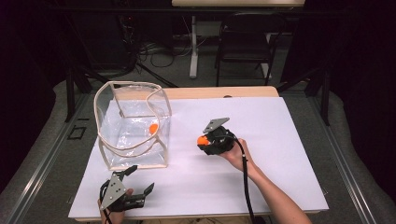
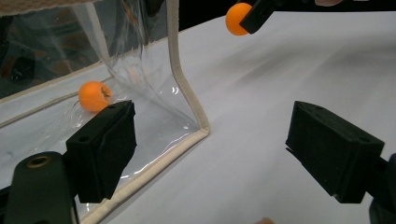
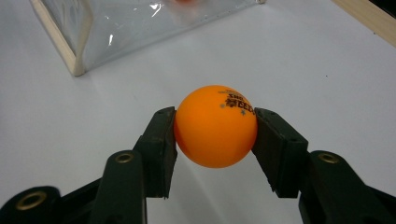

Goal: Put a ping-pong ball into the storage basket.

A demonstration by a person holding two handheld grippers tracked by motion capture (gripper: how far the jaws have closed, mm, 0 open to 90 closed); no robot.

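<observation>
Clear bag (image 1: 133, 126) blocks left; sheet (image 1: 271, 140) right lies bare.

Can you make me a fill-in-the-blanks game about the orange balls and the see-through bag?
1. The right gripper is shut on an orange ____.
2. Another orange ball lies inside the clear ____.
3. The left gripper has its jaws ____, with nothing between them.
4. The clear bag stands on a big ____ sheet that covers the table.

Missing words: ball; bag; open; white
</observation>
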